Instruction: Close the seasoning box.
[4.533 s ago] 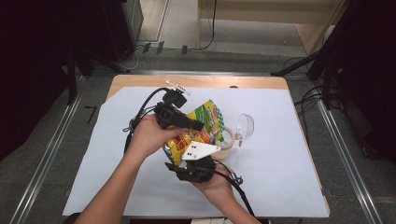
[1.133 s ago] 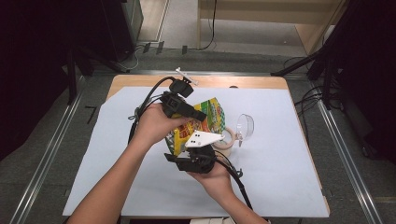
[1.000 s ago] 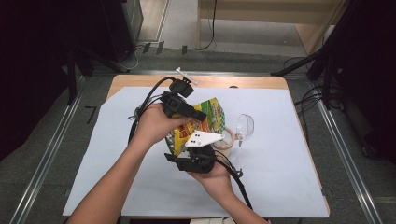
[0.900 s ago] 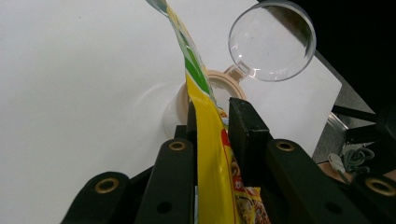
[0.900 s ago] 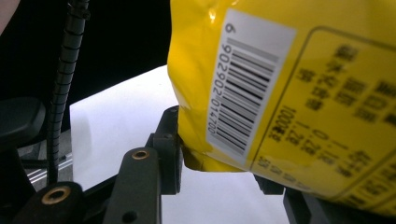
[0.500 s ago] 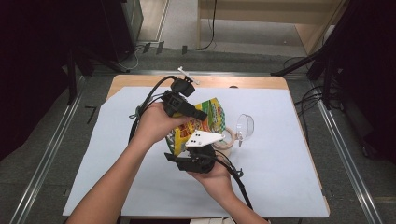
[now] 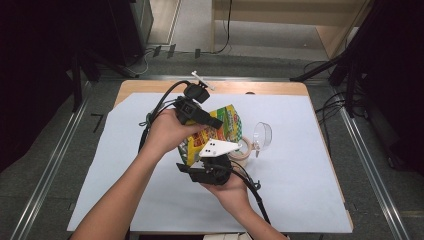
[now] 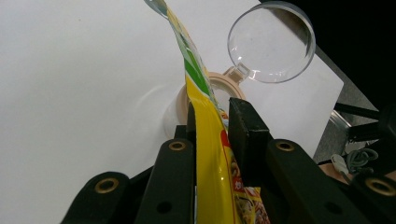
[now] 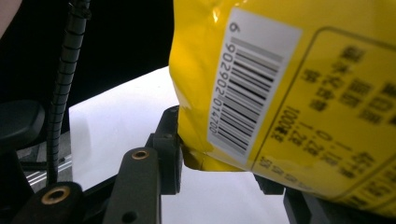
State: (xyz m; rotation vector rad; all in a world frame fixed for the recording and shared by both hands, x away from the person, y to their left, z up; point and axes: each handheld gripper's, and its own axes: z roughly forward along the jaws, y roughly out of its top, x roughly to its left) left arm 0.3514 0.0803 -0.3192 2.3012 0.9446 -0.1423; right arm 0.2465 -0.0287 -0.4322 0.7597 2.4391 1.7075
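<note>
Snack bag (image 8: 210, 154) between left tool (image 8: 212, 114) jaws

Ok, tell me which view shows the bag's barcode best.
The right gripper view: the barcode on the bag sits close up, its bars and digits clear. The left gripper view shows the bag edge-on between the jaws. The high view shows its colourful printed face among both grippers.

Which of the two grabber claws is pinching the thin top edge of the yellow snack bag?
The left gripper: its black jaws squeeze the yellow snack bag's thin edge. The right gripper holds the bag's bottom corner by the barcode.
</note>
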